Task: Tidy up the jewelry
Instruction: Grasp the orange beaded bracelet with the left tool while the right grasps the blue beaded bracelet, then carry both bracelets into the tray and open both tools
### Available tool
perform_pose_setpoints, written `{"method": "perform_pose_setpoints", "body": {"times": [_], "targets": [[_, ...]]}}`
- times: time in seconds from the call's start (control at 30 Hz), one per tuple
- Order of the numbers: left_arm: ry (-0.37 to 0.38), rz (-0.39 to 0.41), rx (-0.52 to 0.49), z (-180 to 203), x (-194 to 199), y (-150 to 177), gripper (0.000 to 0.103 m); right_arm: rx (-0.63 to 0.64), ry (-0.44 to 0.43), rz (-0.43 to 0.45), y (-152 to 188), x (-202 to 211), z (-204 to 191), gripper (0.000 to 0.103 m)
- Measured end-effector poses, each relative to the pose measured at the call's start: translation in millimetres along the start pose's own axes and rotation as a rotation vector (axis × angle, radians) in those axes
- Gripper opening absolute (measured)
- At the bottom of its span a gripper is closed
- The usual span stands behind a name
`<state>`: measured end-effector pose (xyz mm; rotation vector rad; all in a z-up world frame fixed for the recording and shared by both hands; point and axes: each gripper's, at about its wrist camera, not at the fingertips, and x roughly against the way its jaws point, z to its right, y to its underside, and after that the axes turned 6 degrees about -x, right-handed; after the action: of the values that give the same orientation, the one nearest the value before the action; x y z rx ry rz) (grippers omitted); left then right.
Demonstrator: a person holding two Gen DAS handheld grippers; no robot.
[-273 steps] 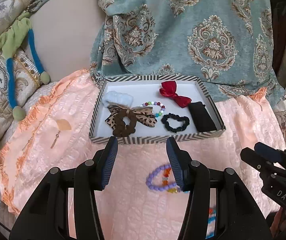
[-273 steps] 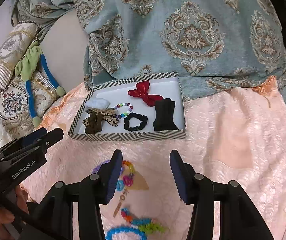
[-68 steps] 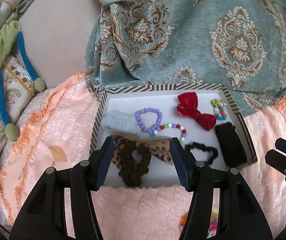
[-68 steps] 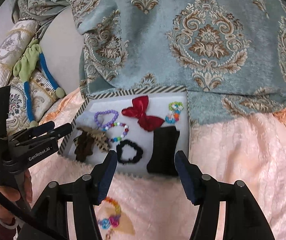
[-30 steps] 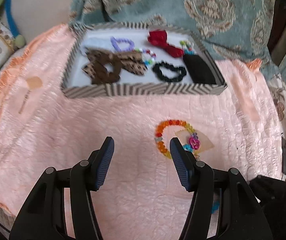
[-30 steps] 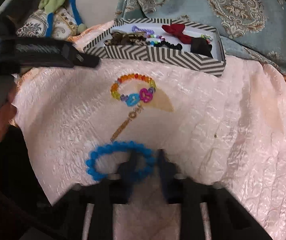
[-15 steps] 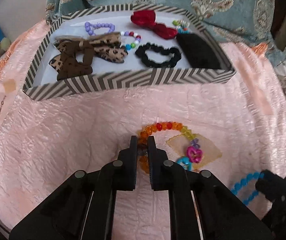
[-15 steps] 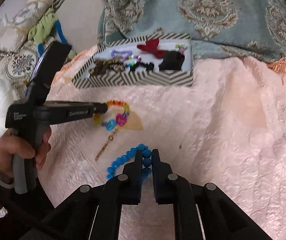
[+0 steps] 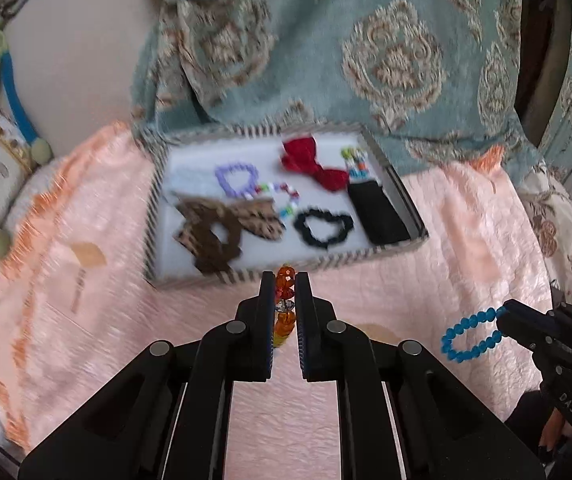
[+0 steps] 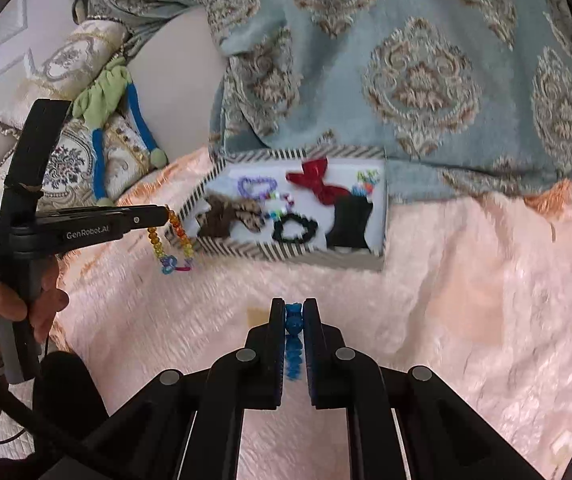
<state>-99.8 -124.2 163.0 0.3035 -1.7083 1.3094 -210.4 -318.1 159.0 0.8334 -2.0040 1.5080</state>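
The left gripper (image 9: 285, 286) was clamped on the rainbow bead bracelet (image 10: 172, 240), which hung free below the fingertips, its loop long axis vertical, charms lowest. The right gripper (image 10: 294, 312) was clamped on the blue bead bracelet (image 9: 472, 334), its loop dangling off the tips toward the tray side.

Both bracelets were clear of the pink bedspread (image 9: 466, 240). Open cloth lay between the grippers and the striped tray (image 9: 326, 264); the left gripper's tips stood just short of its near wall. The tray's far edge touched the teal blanket (image 9: 366, 40).

A second earlier the left jaws stood wide over the rainbow bracelet lying flat; both bracelets had since been lifted off the cloth.
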Motion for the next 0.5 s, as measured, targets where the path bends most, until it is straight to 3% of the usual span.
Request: {"method": "perform_pose_setpoints", "body": {"times": [0.27,0.5], "targets": [[-0.055,0.048,0.003,-21.3,17.2,-27.5,0.008,0.037,-0.012,0.045,-35.7,0.4,-14.3,0.008],[-0.106,0.04,0.019,-38.1,-0.8,-45.1,0.008,0.073,-0.008,0.036,-61.3,-21.4,-21.6,0.008]]}}
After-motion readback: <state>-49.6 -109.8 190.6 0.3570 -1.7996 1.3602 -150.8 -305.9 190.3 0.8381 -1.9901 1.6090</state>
